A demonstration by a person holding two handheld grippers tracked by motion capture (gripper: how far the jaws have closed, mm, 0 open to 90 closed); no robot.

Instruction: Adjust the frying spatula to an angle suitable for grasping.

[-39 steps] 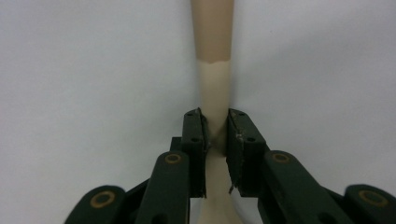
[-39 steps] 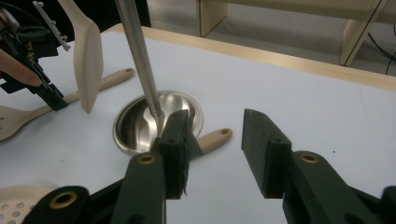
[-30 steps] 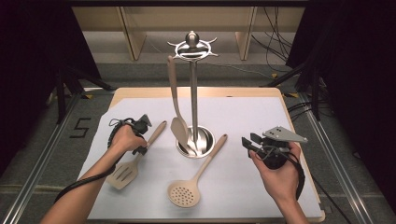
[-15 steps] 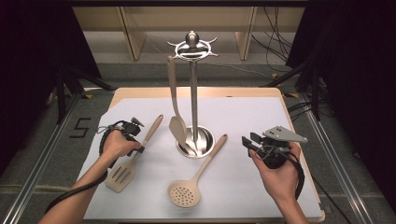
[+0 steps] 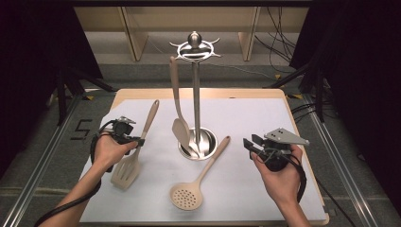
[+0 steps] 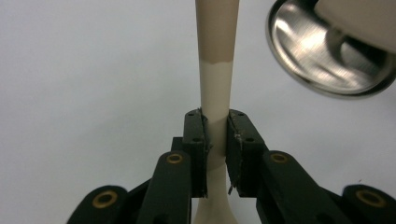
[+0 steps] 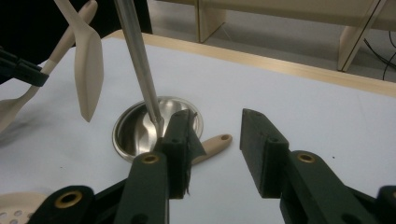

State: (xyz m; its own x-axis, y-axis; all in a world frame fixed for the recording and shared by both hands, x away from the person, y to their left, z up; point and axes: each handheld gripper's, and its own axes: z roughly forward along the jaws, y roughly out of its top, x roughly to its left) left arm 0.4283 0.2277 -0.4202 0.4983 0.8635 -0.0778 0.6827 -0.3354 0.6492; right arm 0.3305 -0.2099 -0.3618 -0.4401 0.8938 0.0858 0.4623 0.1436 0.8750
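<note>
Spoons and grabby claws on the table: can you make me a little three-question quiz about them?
1. True or false: the left gripper is clamped on the slotted spatula.
2. Which tool hangs from the steel stand? A) the holey skimmer B) the plain spatula C) a fork
3. Fill in: the right gripper has its jaws ____, with nothing between them.

Key: 1 true, it grips the handle. 2 B; the skimmer lies flat on the white mat. 3 open.
</note>
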